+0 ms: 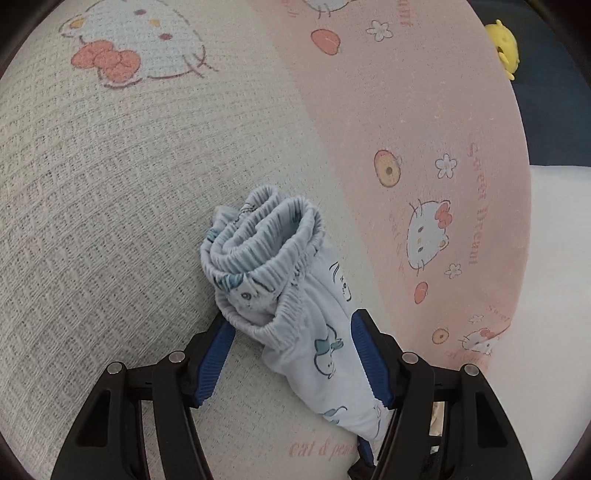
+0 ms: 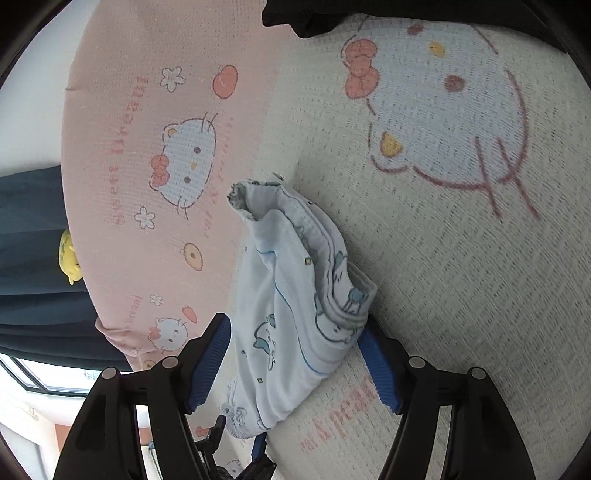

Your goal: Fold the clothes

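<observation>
A light-blue child's garment (image 1: 295,295) with a cartoon print and an elastic waistband lies rolled up on a cat-print blanket (image 1: 110,184). My left gripper (image 1: 291,319) straddles the waistband end, both blue pads against the cloth, so it is shut on the bundle. In the right wrist view the other end of the garment (image 2: 288,295) lies between the jaws of my right gripper (image 2: 293,325). These jaws stand wide, and the left pad (image 2: 210,362) sits just clear of the cloth. A blue fingertip of the opposite gripper shows at the bottom of each view.
The blanket (image 2: 443,258) is cream on one half and pink on the other. A yellow plush toy (image 1: 502,48) sits on a dark blue surface beyond the pink edge. A white surface (image 1: 554,258) lies to the right. Dark cloth (image 2: 332,14) hangs at the top of the right view.
</observation>
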The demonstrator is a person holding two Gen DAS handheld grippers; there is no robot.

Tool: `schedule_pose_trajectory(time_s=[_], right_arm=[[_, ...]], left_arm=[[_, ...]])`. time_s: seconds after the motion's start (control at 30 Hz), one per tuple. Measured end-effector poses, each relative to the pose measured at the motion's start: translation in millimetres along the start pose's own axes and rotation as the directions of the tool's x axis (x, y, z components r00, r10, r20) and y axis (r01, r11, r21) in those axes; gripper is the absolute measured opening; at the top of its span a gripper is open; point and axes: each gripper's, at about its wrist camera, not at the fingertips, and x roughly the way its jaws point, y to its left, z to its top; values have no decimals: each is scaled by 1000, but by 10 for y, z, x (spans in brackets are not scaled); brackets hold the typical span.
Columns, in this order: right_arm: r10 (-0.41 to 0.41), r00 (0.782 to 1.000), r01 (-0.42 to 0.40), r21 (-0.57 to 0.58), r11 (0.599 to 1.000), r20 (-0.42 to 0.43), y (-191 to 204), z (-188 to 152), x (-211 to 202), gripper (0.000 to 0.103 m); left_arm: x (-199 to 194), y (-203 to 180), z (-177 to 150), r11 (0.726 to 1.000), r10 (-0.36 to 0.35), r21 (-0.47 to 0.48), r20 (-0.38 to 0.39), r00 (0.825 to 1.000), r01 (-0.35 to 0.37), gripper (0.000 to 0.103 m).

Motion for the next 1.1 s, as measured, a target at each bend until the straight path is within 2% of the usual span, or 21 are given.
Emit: schedule_pose_trajectory(time_s=[0.2, 0.33, 0.47, 0.53, 0.6, 0.67, 0.73, 0.77, 0.8, 0.83, 0.9, 0.93, 1.1], right_arm=[[-40, 999, 40, -45, 998, 7, 99, -9, 2, 70], [-104, 994, 105, -148, 983, 14, 237, -55, 54, 70], [-165, 985, 172, -267, 948, 49, 358, -132, 100, 70], [-168, 983, 183, -296, 938, 77, 371, -155, 101, 70], [-159, 984, 177, -279, 944, 87, 348, -141, 89, 70], [-171, 981, 189, -274, 943, 89, 340, -129, 80, 67], [-218, 971, 237, -297, 925, 98, 357, -135, 80, 51], [-247, 963, 268, -318, 910, 105, 374, -144, 84, 45], [-273, 956, 295, -350, 889, 112, 403, -160, 97, 42], [-297, 947, 320, -388, 864, 120, 444, -181, 119, 40], [-351, 925, 378, -462, 802, 147, 528, -237, 165, 34], [-381, 909, 412, -499, 762, 170, 576, -269, 184, 29], [-485, 821, 551, -639, 537, 301, 805, -418, 248, 20]], left_arm=[[78, -112, -9, 999, 32, 42, 10, 999, -32, 62], [181, -198, -3, 996, 59, 70, 17, 998, -60, 62], [202, -201, 13, 995, 64, 80, 22, 998, -66, 62], [188, -177, 24, 995, 58, 75, 22, 998, -59, 62], [156, -142, 24, 997, 46, 68, 23, 999, -47, 62], [124, -122, 16, 996, 45, 70, 22, 999, -47, 62], [120, -164, -3, 991, 76, 107, 23, 997, -78, 60], [138, -224, -19, 981, 118, 150, 29, 993, -121, 57], [160, -297, -46, 960, 182, 206, 46, 982, -188, 42], [194, -366, -72, 931, 244, 263, 65, 967, -253, 32], [225, -444, -111, 890, 294, 338, 93, 951, -308, 29], [231, -462, -115, 881, 301, 353, 100, 948, -317, 22], [197, -516, -48, 874, 315, 354, 108, 943, -333, 17]])
